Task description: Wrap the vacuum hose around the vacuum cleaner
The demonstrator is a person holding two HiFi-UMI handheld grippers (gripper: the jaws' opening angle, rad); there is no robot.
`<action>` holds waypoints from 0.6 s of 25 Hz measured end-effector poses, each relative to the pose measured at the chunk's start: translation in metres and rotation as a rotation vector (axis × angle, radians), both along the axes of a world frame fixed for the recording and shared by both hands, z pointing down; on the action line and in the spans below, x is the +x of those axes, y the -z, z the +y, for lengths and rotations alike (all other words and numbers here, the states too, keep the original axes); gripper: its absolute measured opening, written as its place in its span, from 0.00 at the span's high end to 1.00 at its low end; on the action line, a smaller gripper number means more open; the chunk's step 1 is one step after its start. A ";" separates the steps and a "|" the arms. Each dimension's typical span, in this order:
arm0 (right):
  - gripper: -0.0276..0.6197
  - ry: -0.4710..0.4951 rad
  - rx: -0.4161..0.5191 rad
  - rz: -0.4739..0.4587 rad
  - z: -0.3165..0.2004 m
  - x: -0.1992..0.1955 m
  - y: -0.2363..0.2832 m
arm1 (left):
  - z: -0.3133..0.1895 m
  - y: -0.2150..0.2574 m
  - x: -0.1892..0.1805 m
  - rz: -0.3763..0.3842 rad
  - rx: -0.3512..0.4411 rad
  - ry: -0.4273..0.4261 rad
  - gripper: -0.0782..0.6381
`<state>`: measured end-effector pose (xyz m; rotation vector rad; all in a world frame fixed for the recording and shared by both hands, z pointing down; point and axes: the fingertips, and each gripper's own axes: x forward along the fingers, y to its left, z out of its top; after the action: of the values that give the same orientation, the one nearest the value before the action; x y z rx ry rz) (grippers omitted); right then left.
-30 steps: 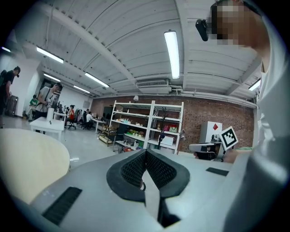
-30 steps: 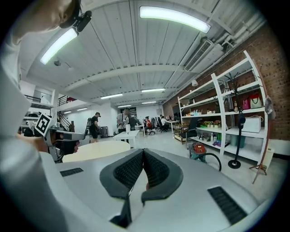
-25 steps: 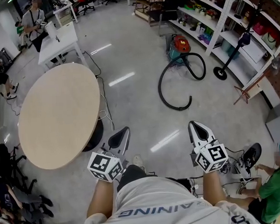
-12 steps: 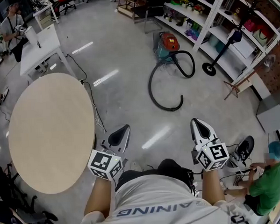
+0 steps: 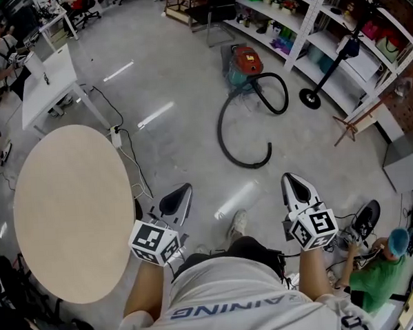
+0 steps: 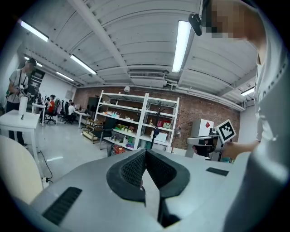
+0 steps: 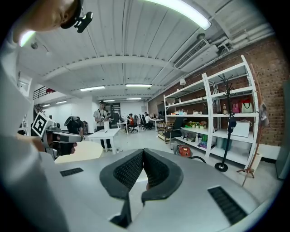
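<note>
A red and teal vacuum cleaner stands on the floor by the shelving, far ahead of me. Its black hose loops away from it over the grey floor and ends in a hook-shaped curl. The same vacuum cleaner shows small in the right gripper view. My left gripper and right gripper are held level in front of my body, well short of the hose. Both are shut with nothing between the jaws.
A round beige table stands at my left with cables on the floor beside it. White shelving and a black floor stand line the right. A seated person in green is at the lower right.
The view has shifted: the round table now lies lower and further left, the vacuum and hose sit a little nearer. Both grippers keep the same pose, shut.
</note>
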<state>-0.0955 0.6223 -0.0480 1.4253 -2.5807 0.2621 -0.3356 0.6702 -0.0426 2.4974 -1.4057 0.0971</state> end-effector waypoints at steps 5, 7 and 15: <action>0.94 0.006 0.002 -0.025 -0.074 0.040 0.001 | -0.072 0.009 0.040 -0.014 0.003 0.008 0.87; 0.94 0.007 0.005 -0.029 -0.105 0.057 0.002 | -0.105 0.011 0.058 -0.016 0.006 0.008 0.87; 0.94 0.013 -0.024 -0.031 -0.203 0.137 -0.015 | -0.212 0.007 0.135 -0.001 0.006 0.024 0.87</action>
<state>0.0418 0.4188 -0.0332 1.4074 -2.6011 0.3155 -0.2005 0.4587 -0.0493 2.4847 -1.4382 0.0899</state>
